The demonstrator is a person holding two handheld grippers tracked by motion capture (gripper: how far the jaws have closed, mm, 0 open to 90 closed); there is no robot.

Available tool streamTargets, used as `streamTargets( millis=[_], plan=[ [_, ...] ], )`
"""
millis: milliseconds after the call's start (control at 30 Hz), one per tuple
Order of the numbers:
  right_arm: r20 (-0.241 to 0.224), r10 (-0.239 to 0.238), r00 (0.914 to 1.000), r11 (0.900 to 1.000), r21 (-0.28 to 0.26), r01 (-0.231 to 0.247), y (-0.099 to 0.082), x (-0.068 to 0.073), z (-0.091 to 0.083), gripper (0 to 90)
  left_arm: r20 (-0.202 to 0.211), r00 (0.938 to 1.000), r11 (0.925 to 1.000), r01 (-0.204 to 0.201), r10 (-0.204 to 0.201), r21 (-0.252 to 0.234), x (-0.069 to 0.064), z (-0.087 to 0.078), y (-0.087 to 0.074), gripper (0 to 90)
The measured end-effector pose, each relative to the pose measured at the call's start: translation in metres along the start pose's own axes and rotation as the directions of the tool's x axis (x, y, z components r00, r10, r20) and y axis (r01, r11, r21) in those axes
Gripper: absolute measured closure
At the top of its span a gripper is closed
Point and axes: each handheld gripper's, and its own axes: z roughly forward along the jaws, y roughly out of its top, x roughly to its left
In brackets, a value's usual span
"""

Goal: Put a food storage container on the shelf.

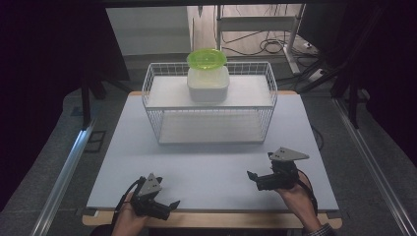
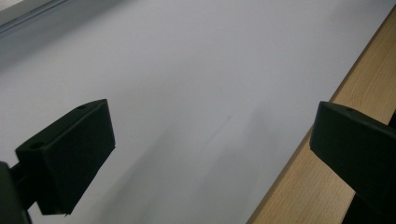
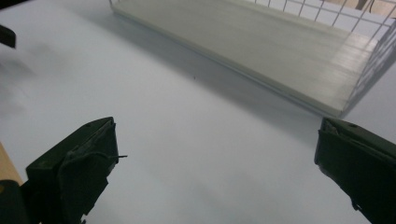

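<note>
At the near left corner of the tabletop we hold the left gripper low over the near edge, its jaws pointing to the right and standing well apart with nothing between them. In the left gripper view those jaws frame bare pale surface and the strip of light wood edging that runs along the tabletop's border.

Toward the far edge, across the middle, stands a white wire rack with two shelves. On its upper shelf, a little right of centre, sits a white plastic container, and a translucent green lid rests on top of it at the rear. We can read no brand, label or writing on any of these.

Near the right near corner we hold the right gripper, jaws pointing left and spread wide, empty. In the right gripper view its jaws open toward the rack's lower shelf, which lies well apart from them across the open surface.
</note>
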Motion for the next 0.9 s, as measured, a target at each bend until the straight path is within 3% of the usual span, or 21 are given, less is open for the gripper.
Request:
streamTargets(
  millis=[400,667,900],
  plan=[
    [0.011,-0.004,0.9999,0.9978,0.067,0.003,-0.025,0.001,0.004,0.1,-0.004,0.9999,0.9997,-0.016,0.016,0.017,0.000,0.001,0.000,0.0],
    [-0.001,-0.025,0.9997,0.9889,0.146,0.025,-0.039,0.005,0.016,0.1,-0.005,0.9997,0.9995,-0.023,0.023,0.023,-0.001,0.002,0.000,0.0],
    [0.001,-0.024,0.9997,0.9880,0.152,0.024,-0.040,0.004,0.018,0.1,-0.006,0.9996,0.9994,-0.026,0.026,0.025,-0.001,0.002,0.000,0.0]
  ],
)
